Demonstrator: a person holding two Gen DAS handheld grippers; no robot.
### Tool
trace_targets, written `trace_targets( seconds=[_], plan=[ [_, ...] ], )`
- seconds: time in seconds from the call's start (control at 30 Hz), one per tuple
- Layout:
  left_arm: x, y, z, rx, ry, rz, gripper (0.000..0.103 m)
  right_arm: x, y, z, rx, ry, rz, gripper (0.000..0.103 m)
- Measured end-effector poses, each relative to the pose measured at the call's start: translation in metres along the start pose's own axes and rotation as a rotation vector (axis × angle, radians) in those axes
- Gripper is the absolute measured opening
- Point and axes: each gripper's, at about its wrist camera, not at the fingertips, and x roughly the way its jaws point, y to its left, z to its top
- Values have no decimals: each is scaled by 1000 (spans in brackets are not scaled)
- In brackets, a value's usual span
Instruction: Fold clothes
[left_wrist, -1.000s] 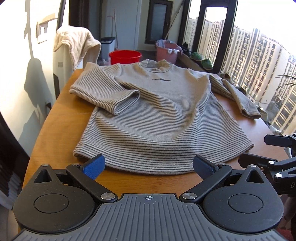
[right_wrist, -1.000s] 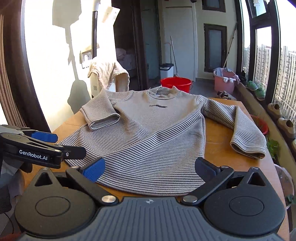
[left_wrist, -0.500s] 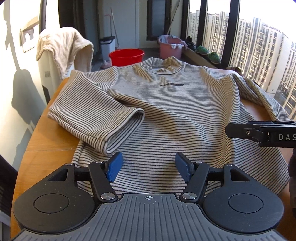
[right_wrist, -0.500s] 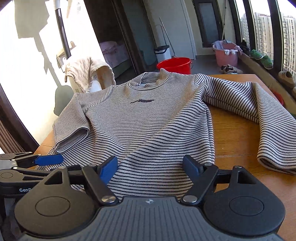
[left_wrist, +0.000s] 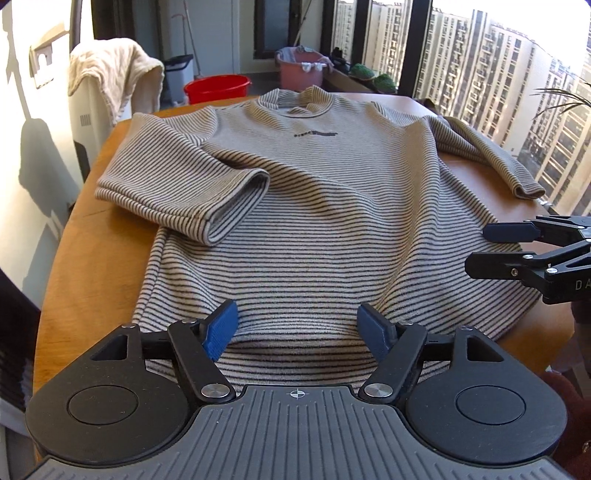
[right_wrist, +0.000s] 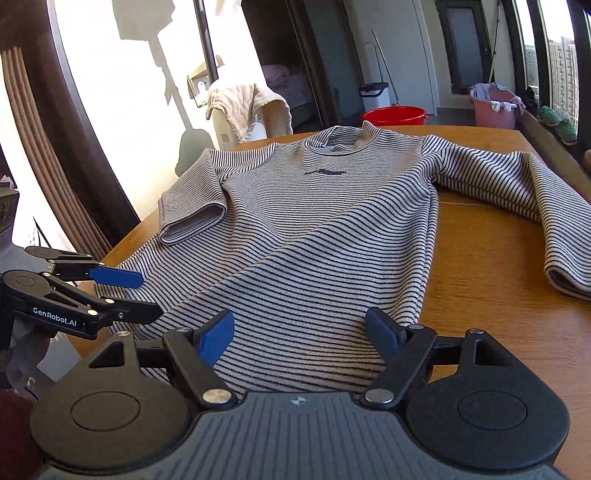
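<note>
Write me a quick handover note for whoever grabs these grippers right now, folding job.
Left gripper: open, empty, over the hem of the sweater.
Right gripper: open, empty, over the hem near its right corner.
Sweater lies face up on the table, collar far. Left sleeve is already folded onto the chest; right sleeve is spread out on the wood.
Done: one sleeve in.
Left: fold in the right sleeve, then probably bring the hem up toward the collar.

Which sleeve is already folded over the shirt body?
The left sleeve, on the wall side: its cuff lies across the striped shirt. The right sleeve, on the window side, lies spread out on the table.
</note>
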Motion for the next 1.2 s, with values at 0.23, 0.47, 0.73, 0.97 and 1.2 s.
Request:
trace_targets(
  seconds=[0.23,0.47,0.73,0.97,1.2],
  plan=[
    [-32,-16,-15,99,30,-29,80,-33,11,-22,-4,26,49,85],
    [-11,-13,21,345,-124,335,81,-29,14,9,139,-107,145,93],
    [24,-6,23,441,-66,422,25,-22,51,39,109,-177,171,101],
    [-31,41,85,179,-206,423,10,-29,60,38,93,-220,192,103],
    [-82,57,134,70,-345,436,9,-27,52,33,137,-211,200,103]
  ],
)
